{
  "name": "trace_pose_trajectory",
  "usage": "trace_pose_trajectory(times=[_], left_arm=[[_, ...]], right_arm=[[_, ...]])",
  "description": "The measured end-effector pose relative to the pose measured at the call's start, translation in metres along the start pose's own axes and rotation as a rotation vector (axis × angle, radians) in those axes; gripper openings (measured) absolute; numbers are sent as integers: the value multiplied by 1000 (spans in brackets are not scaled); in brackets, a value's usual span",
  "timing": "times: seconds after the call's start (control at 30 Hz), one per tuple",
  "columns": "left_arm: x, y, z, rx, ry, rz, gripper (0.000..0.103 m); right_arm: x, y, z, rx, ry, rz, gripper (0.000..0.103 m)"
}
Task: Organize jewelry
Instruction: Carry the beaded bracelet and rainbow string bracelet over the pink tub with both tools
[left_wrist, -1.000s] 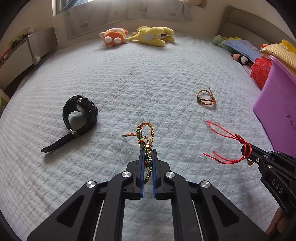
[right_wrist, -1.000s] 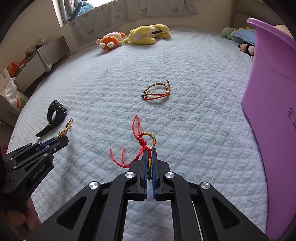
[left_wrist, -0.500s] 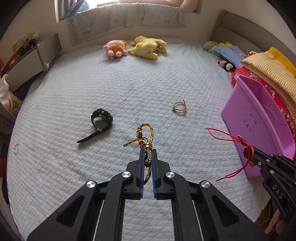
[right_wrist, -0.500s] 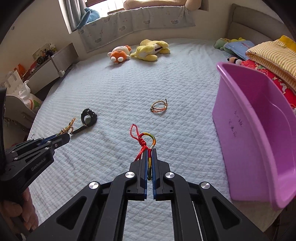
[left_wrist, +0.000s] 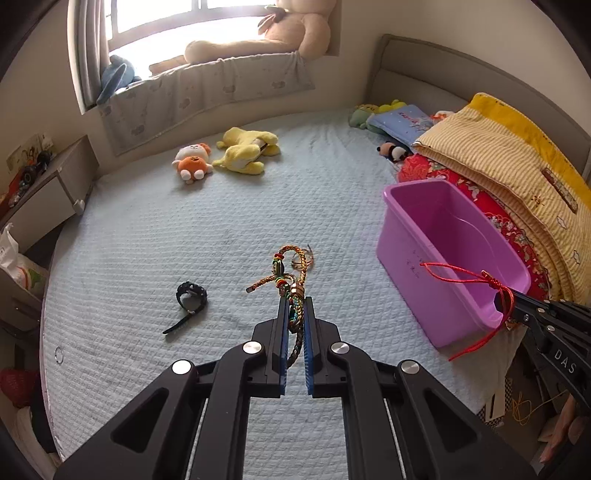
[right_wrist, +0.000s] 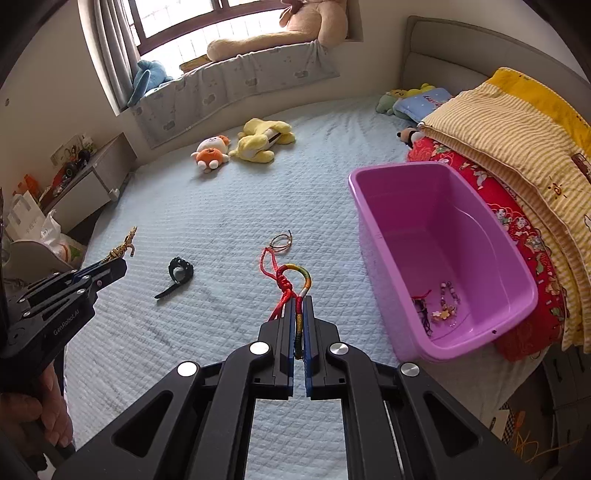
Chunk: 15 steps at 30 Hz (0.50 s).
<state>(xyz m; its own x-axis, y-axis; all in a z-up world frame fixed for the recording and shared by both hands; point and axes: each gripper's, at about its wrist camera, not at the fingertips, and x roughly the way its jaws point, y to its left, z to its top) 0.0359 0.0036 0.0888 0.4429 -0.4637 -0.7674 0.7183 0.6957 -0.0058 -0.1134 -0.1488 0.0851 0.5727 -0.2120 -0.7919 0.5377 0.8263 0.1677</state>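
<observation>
Two bracelets now lifted clear off bed (left_wrist: 155, 236): my left gripper (left_wrist: 294, 314) clenched on braided bracelet (left_wrist: 291, 273), right gripper (right_wrist: 299, 314) clenched on red cord bracelet (right_wrist: 288, 280). Purple bin (right_wrist: 373, 236) at two o'clock, ready for drop. Watch (left_wrist: 190, 297), thin bracelet (right_wrist: 281, 242) left behind.

A braided multicoloured bracelet (left_wrist: 291, 291) was clamped between the closed jaws of the left hand-held gripper (left_wrist: 294, 314), held above the pale quilted bed (left_wrist: 184, 229). A black watch (left_wrist: 189, 301) lay on the bed to the left, and a thin cord bracelet (left_wrist: 308, 259) was partly hidden behind the braid. At the right edge, a red string bracelet (left_wrist: 480, 282) was gripped by the right hand-held gripper (left_wrist: 508, 310) over the near corner of the purple bin (left_wrist: 410, 269).
</observation>
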Motion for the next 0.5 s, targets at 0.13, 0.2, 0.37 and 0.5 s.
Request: trace_pose_trajectory(times=[0.13,0.2,0.37,0.5], left_arm=[[-12,-34,12,12,-7,-49,7],[-11,-54,19,13,-4,-67,7],[3,-105,39,2,2,-78,7],[22,-149,55,-30,20,-40,7]], right_arm=[[-26,-26,10,7,-20,-26,4],[-34,-44,15,15,-27,-32,4],[-39,-95,33,18,-37,-20,4],[-27,-143,50,-21,-10,21,4]])
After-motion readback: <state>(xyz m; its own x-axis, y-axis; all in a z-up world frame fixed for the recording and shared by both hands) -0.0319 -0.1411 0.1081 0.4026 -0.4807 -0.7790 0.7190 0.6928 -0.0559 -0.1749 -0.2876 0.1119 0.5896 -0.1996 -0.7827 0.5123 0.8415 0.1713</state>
